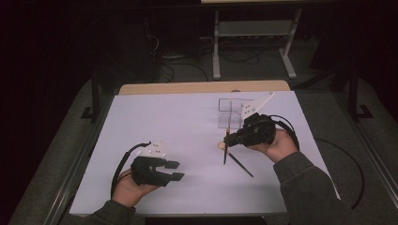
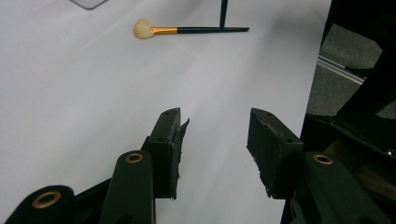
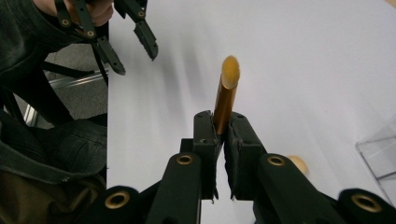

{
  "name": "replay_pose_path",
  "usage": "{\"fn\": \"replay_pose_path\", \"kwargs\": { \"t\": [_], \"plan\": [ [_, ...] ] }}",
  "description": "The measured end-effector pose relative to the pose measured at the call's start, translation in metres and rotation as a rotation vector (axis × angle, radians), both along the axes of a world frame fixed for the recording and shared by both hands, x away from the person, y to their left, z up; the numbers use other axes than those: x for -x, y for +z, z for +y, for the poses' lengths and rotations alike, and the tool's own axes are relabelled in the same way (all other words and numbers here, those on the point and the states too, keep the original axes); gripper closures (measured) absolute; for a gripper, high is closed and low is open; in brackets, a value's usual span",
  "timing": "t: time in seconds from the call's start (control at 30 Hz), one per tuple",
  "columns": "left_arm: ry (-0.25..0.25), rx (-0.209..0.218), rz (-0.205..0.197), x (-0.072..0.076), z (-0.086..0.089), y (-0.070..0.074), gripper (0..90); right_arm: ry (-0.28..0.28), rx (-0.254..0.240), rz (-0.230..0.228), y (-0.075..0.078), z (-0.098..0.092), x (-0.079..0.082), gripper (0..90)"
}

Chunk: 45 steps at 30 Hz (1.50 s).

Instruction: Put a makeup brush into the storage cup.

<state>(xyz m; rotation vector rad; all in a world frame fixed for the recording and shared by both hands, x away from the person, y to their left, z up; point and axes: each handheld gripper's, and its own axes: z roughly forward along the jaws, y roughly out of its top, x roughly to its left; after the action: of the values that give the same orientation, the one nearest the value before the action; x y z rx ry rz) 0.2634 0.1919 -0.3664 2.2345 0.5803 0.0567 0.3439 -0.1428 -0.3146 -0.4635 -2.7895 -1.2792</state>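
Two hand-held grippers were at work over the white counter (image 1: 155,122). On the right hand-held gripper (image 1: 228,139) the jaws were clamped on a slim brush with a gold ferrule (image 3: 225,100), its dark handle hanging down toward the counter. Just beside it lay a second makeup brush (image 2: 187,30), pale tuft at one end and black handle running out flat on the surface. A little beyond stood a clear acrylic organiser (image 1: 230,112), its compartments apparently empty. The left hand-held gripper (image 1: 174,170) hovered well apart near the counter's front, jaws standing apart with nothing between them. It looked to me like a tidying job, the brush lifted and not yet stowed. Next, I judged, it would need carrying over the organiser, held upright and lowered into a compartment.
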Motion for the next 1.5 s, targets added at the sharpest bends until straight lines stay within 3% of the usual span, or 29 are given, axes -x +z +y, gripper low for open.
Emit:
{"fn": "replay_pose_path", "kwargs": {
  "t": [0.2, 0.4, 0.6, 0.87, 1.03, 1.5],
  "plan": [
    [0.011, -0.009, -0.011, 0.004, 0.005, -0.004, 51.9, -0.018, 0.015, -0.001, 0.006, -0.004, -0.007, 82.5],
    [0.035, 0.025, -0.014, 0.008, 0.011, -0.006, 51.7, -0.026, 0.007, -0.021, 0.015, -0.007, -0.009, 82.6],
    [0.043, 0.015, -0.024, 0.009, 0.016, -0.007, 50.8, -0.032, 0.028, -0.036, 0.024, -0.007, -0.015, 82.5],
    [0.077, -0.001, -0.035, 0.01, 0.023, -0.01, 48.7, -0.049, 0.037, -0.051, 0.034, -0.009, -0.027, 82.5],
    [0.079, 0.011, -0.02, 0.008, 0.027, -0.011, 47.5, -0.061, 0.045, -0.056, 0.04, -0.008, -0.034, 82.5],
    [0.089, 0.01, -0.033, 0.009, 0.031, -0.01, 44.9, -0.095, 0.084, -0.075, 0.049, -0.005, -0.059, 82.5]
  ]
}}
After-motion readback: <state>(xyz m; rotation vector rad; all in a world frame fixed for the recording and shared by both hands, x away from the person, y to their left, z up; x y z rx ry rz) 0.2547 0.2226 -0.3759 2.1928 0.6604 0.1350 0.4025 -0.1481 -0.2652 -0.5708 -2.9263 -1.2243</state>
